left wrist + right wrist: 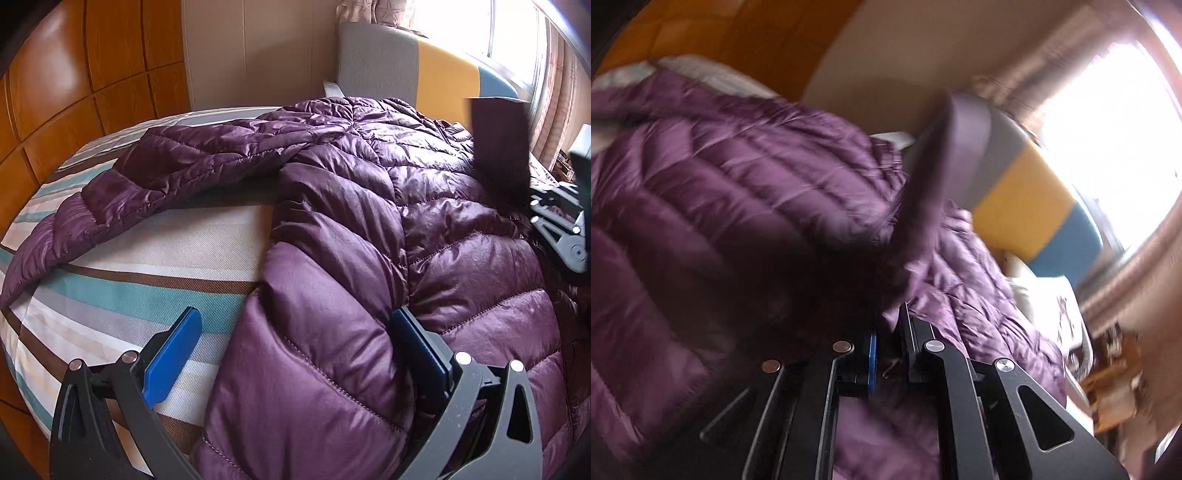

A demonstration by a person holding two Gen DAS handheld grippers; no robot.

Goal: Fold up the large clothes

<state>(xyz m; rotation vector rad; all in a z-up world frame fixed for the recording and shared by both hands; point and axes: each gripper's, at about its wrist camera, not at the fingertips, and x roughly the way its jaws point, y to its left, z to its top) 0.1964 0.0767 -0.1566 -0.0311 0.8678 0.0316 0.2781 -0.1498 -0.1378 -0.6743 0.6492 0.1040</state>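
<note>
From the left wrist view we see the purple down jacket (369, 221) lying across the striped bed (110, 295), its body puffed and rumpled and one sleeve (129, 192) stretched out flat toward the left edge of the mattress. We judge the folding barely begun: that sleeve is not yet brought in, the body is not doubled over, and no neat edge shows anywhere. Our left claw (295, 354) stands wide open, its two blue pads apart. The near edge of the jacket bulges up between them, the right pad close against the fabric and the left pad clear of it over bare sheet, so we have hold of nothing here. At the right edge of this view our right claw (554, 218) shows in part, with a dark flap of the jacket (498, 147) standing up from it above the garment.

From the right wrist view, which is blurred, our right claw (888, 354) is closed almost completely, the pads showing only a narrow slot, and a dark fold of the jacket (916, 229) runs up out of that slot, so we judge it pinched there. The rest of the jacket (720, 192) spreads below and to the left of this claw. Beyond it stands the grey, yellow and blue headboard (1027, 184) under a bright window (1115, 122). What is left, as we judge it, is nearly everything: laying this lifted part over, tucking the far sleeve, halving the body.
</note>
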